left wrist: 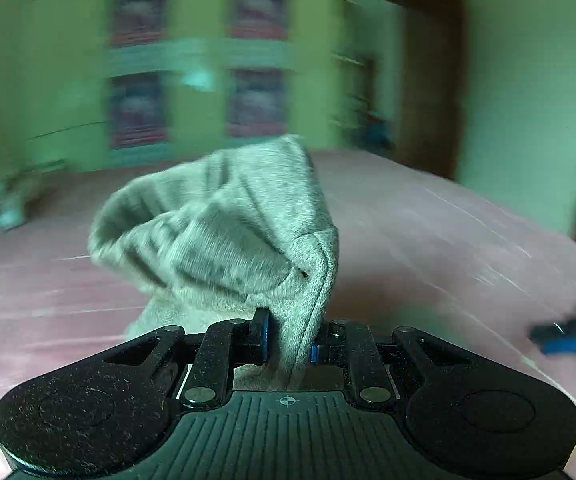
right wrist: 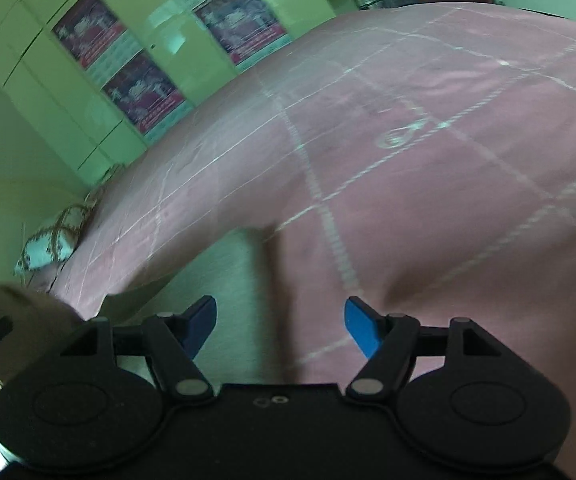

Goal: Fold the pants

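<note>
Jaws of the left gripper [left wrist: 288,344] pinch the grey knit pants [left wrist: 224,232] above the pink bedspread [left wrist: 428,240]; the right gripper [right wrist: 280,328] gapes empty. Blur probably means a swing: carry low, lay flat.

No text, brand, number or label can be read in either view. The posters [right wrist: 144,96] on the green cupboard doors [right wrist: 48,92] behind the bed carry red and white bands that look like printed lines, but in the right wrist view the print is too small to make out, and in the left wrist view the same posters [left wrist: 138,110] are smeared by blur. The only signs are a small crosshair mark [left wrist: 287,401] on the ribbed body of the left tool and two tiny embossed rings [right wrist: 271,401] on the body of the right tool; neither has letters
</note>
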The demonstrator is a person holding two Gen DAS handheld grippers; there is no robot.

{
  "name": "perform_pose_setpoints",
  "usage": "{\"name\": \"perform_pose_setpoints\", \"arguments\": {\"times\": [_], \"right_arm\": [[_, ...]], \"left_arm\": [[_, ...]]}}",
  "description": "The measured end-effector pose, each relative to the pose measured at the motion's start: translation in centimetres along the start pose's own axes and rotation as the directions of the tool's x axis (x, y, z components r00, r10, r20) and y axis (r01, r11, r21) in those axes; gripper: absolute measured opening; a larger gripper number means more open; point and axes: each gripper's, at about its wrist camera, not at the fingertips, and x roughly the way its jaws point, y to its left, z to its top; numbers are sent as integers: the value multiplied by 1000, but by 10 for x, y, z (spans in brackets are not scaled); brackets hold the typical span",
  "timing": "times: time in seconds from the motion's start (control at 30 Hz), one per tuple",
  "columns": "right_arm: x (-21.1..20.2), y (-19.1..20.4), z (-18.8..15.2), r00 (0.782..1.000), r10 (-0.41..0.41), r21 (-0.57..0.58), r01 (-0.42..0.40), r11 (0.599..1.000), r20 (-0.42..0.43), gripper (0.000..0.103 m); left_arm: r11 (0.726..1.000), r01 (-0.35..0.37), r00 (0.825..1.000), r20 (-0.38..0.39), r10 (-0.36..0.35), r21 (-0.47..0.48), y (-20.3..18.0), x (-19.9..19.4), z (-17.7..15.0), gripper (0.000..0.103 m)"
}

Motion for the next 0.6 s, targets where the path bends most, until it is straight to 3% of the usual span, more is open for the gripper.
{"name": "perform_pose_setpoints", "arguments": {"times": [0.07, 0.1, 0.13, 0.23, 0.33, 0.4, 0.53, 0.6], "right_arm": [[-9, -18, 2, 1000, -18, 38, 17, 999, 11, 64], [-13, -27, 4, 1000, -24, 59, 23, 998, 13, 64], [-16, -35, 7, 999, -30, 76, 29, 997, 13, 64], [-29, -50, 12, 999, -36, 88, 34, 996, 29, 65], [-32, -53, 11, 999, 2, 81, -5, 997, 33, 65], [-28, -46, 7, 996, 91, 100, -93, 991, 22, 64], [-5, -10, 0, 967, 250, 103, -246, 964, -37, 61], [9, 7, -5, 957, 284, 127, -275, 953, -61, 61]], "left_arm": [[997, 80, 994, -78, -79, 8, -43, 27, -8, 32], [996, 86, 988, -129, -85, 1, -59, 38, -16, 43], [997, 74, 984, -162, -72, 2, -73, 43, -23, 44], [996, 90, 987, -130, -93, -25, -85, 26, -40, 44], [998, 25, 995, -94, -31, -57, -70, -6, -50, 44], [996, -23, 996, -82, 16, -85, -49, -27, -55, 44], [982, -107, 991, -93, 93, -158, 10, -65, -79, 44], [975, -145, 986, -105, 128, -166, 27, -77, -91, 44]]}}
